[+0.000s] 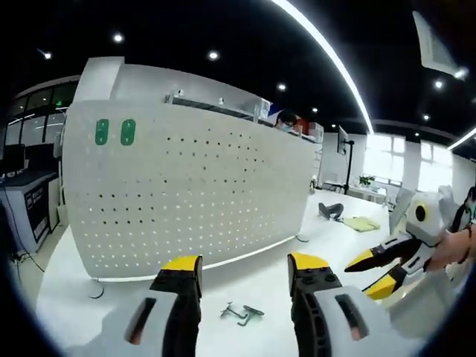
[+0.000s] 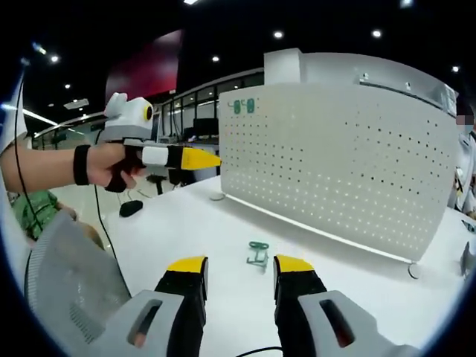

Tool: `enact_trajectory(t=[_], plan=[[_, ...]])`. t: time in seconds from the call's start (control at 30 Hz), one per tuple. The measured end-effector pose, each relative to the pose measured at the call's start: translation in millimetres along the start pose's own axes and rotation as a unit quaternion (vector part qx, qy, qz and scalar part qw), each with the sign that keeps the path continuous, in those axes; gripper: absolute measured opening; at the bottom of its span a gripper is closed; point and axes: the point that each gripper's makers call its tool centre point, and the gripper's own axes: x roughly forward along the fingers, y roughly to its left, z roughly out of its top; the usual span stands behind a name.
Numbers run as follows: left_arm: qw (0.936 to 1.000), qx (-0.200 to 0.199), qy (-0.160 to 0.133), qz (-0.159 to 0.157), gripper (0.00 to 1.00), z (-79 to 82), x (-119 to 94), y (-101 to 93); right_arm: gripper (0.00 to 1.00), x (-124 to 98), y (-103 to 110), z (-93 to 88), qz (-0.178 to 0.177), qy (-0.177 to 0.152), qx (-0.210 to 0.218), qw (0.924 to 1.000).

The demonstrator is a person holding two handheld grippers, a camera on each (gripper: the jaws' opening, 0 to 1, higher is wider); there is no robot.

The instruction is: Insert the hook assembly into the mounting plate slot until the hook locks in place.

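Open-plan office under a black ceiling, around a white surface [image 1: 327, 230].

Overhead the ceiling [image 1: 223, 30] is dark, dotted with small round spotlights [image 1: 213, 55] and crossed by a long curved light strip [image 1: 327, 56]. Bright windows [image 1: 387, 156] glow along the far wall in the left gripper view, with a monitor on a stand [image 1: 343, 141] in front of them. At the other side sits a desk with dark screens [image 1: 22, 160]. In the right gripper view, a dark red wall panel [image 2: 145, 67] hangs above a row of glazed partitions [image 2: 197, 119], and the floor [image 2: 89, 197] beyond looks pale.
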Motion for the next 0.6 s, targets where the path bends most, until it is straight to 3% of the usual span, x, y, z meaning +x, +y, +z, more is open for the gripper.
enact_trajectory(t=[0.17,0.3,0.6], plan=[[0.9999,-0.001,0.012,-0.007,0.54,-10.2,-6.1,-4.8,0.35,9.1,-2.0,-5.7,0.003,0.009,-0.001,1.0],[0.9989,-0.014,0.041,-0.016,0.59,-26.1,-10.5,-8.5,0.35,17.1,-0.8,-12.9,0.007,0.021,0.004,0.9997],[0.9979,-0.028,0.053,-0.024,0.59,-45.7,-20.5,-17.0,0.33,37.6,-5.1,-24.3,0.006,0.045,0.011,0.9989]])
